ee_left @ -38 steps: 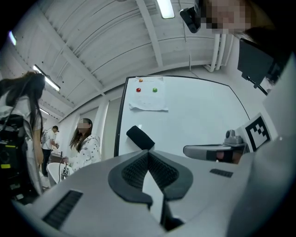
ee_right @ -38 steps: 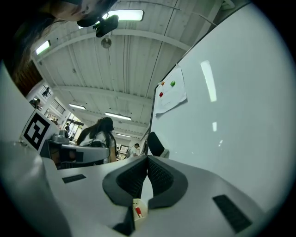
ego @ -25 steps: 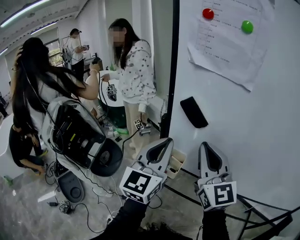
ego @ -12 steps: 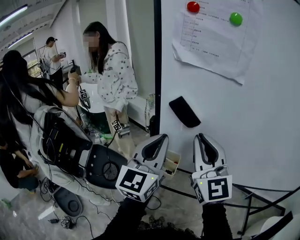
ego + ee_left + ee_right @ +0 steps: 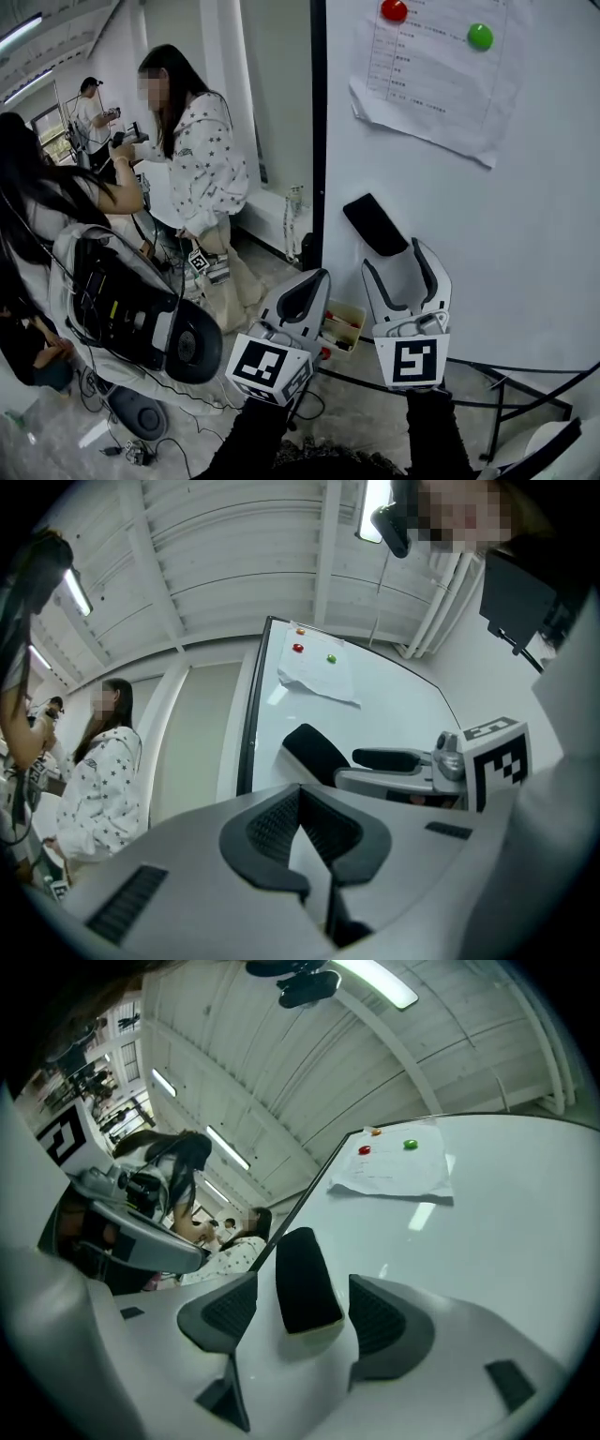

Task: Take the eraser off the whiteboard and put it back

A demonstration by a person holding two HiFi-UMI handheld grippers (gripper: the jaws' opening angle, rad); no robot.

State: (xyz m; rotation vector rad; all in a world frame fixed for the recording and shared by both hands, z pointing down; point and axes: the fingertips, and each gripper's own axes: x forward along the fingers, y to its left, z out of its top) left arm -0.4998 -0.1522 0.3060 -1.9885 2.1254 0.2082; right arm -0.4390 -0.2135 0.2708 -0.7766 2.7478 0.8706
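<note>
Right gripper [image 5: 394, 257] just opened, eraser [image 5: 373, 223] just beyond spread fingers [image 5: 433, 277], untouched

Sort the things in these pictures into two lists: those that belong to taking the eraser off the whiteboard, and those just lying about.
Job: eraser, whiteboard, right gripper (jaws have just been opening, eraser seen between them, ungripped).
Lying about: paper sheet, red magnet, green magnet, small box.

Eraser [image 5: 375, 225] on the whiteboard [image 5: 525, 244], near its left edge; a paper sheet [image 5: 431, 84] above it, under two magnets [image 5: 394, 10]; a small box [image 5: 339, 326] below, to the left; people [image 5: 192, 169] stand left of the board.
</note>
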